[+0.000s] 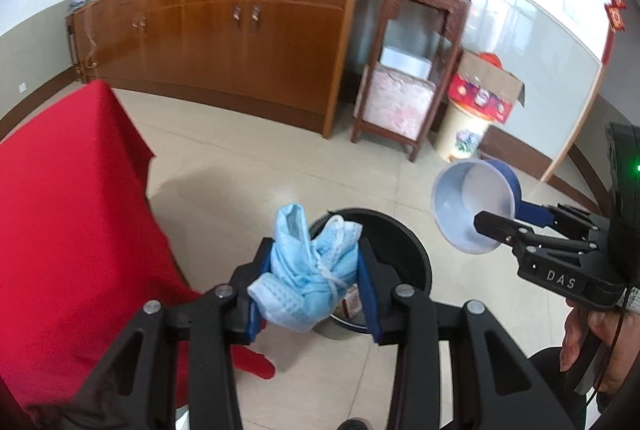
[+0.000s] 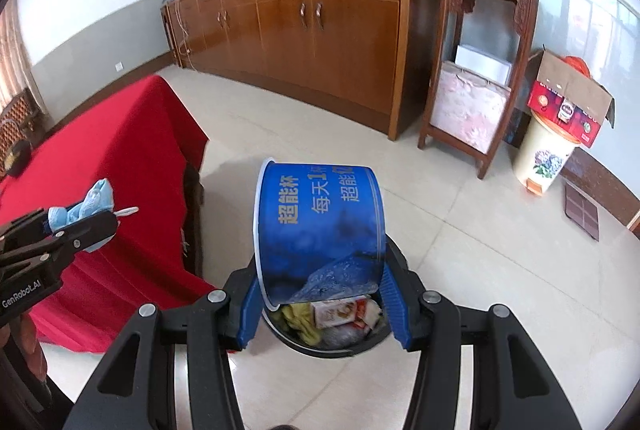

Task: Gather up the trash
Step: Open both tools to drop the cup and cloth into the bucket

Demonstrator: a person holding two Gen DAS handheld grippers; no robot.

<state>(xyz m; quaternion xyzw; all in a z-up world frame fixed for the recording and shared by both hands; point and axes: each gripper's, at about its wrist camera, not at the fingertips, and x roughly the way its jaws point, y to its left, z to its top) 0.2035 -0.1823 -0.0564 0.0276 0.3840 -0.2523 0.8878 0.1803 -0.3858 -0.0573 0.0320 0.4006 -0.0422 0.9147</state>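
Observation:
My left gripper (image 1: 312, 270) is shut on a crumpled blue face mask (image 1: 312, 262) and holds it above the near-left rim of a black trash bin (image 1: 408, 250) on the floor. My right gripper (image 2: 320, 294) is shut on a blue paper cup (image 2: 320, 222) with white print, held on its side directly over the bin (image 2: 340, 348), which holds wrappers and other trash. In the left wrist view the cup (image 1: 472, 206) shows its white inside, to the right of the bin. In the right wrist view the left gripper (image 2: 86, 226) with the mask (image 2: 90, 206) is at far left.
A table with a red cloth (image 1: 72, 210) stands left of the bin. A long wooden cabinet (image 1: 224, 30) lines the far wall, with a carved wooden stand (image 1: 412, 70) and a cream pedal bin (image 1: 464, 130) carrying a red carton (image 1: 486, 86) to its right. Tiled floor surrounds the bin.

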